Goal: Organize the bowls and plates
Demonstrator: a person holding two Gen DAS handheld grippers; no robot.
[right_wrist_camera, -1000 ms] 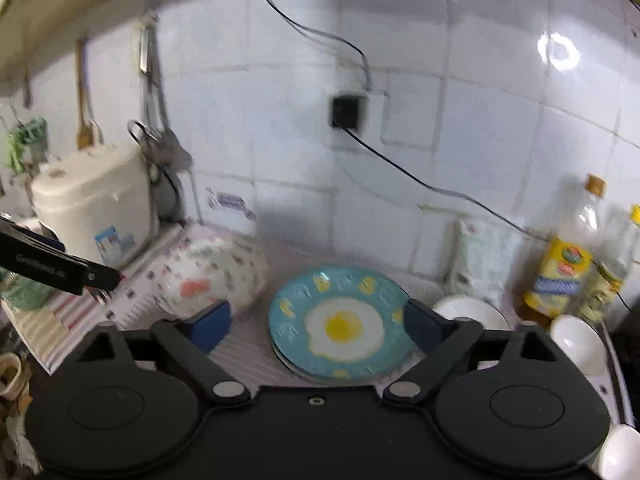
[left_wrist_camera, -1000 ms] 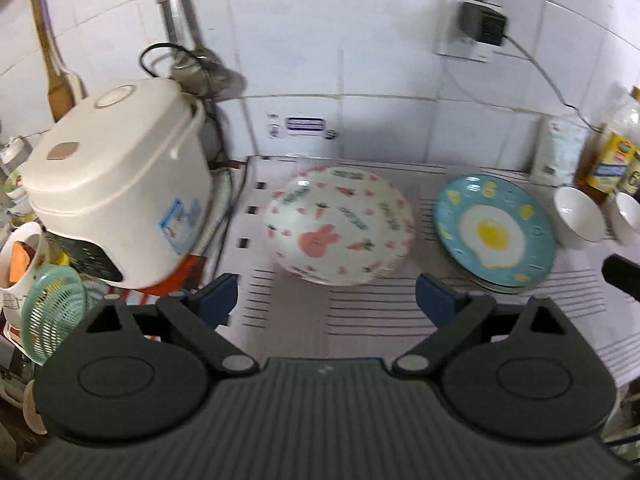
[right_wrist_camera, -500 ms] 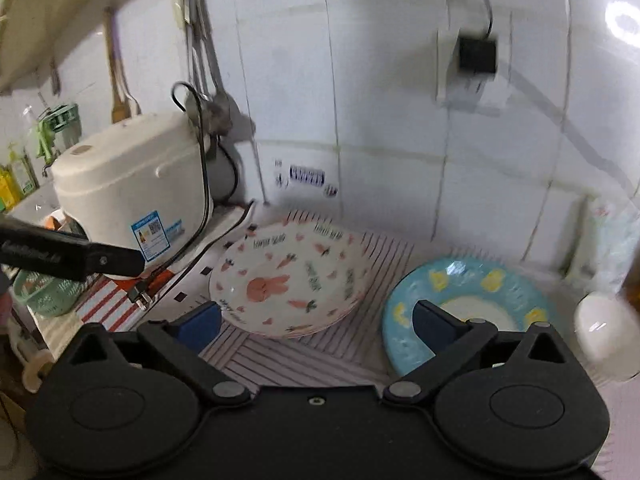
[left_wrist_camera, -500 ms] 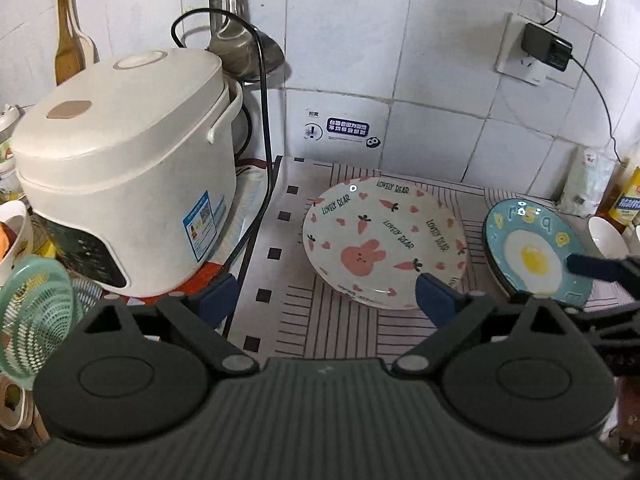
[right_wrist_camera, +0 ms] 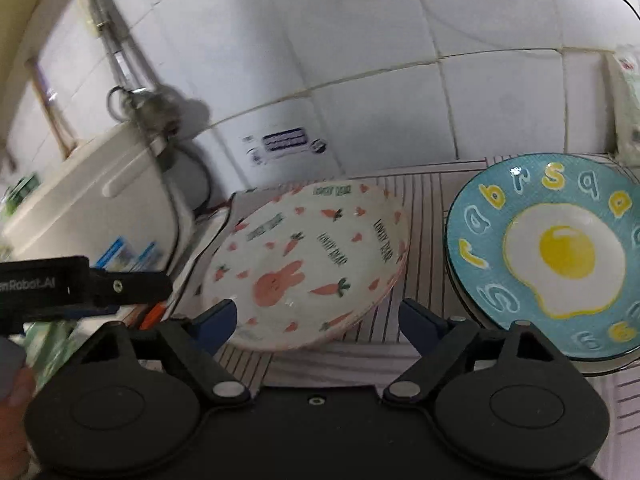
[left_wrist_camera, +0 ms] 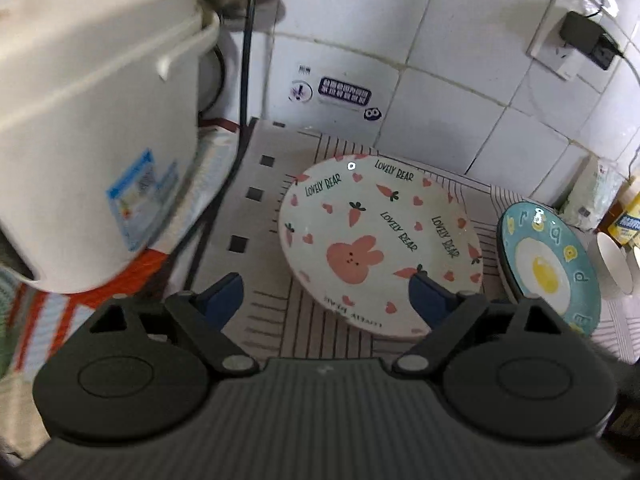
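Observation:
A white plate with a pink rabbit and carrots (left_wrist_camera: 380, 240) lies on the striped mat (left_wrist_camera: 280, 320); it also shows in the right wrist view (right_wrist_camera: 308, 264). A blue plate with a fried-egg picture (left_wrist_camera: 548, 268) sits to its right on a stack (right_wrist_camera: 552, 256). White bowls (left_wrist_camera: 612, 264) stand further right. My left gripper (left_wrist_camera: 324, 296) is open and empty, just before the rabbit plate's near-left edge. My right gripper (right_wrist_camera: 316, 320) is open and empty, its fingers straddling the rabbit plate's near edge.
A white rice cooker (left_wrist_camera: 92, 136) stands close on the left, with its black cord (left_wrist_camera: 244, 60) against the tiled wall. A wall socket with a charger (left_wrist_camera: 576, 44) is at upper right. Bottles and a packet (left_wrist_camera: 592, 196) stand at the far right.
Both grippers have moved lower and closer to the rabbit plate, which now looms larger. The left gripper has shifted left towards the rice cooker. Both stay open.

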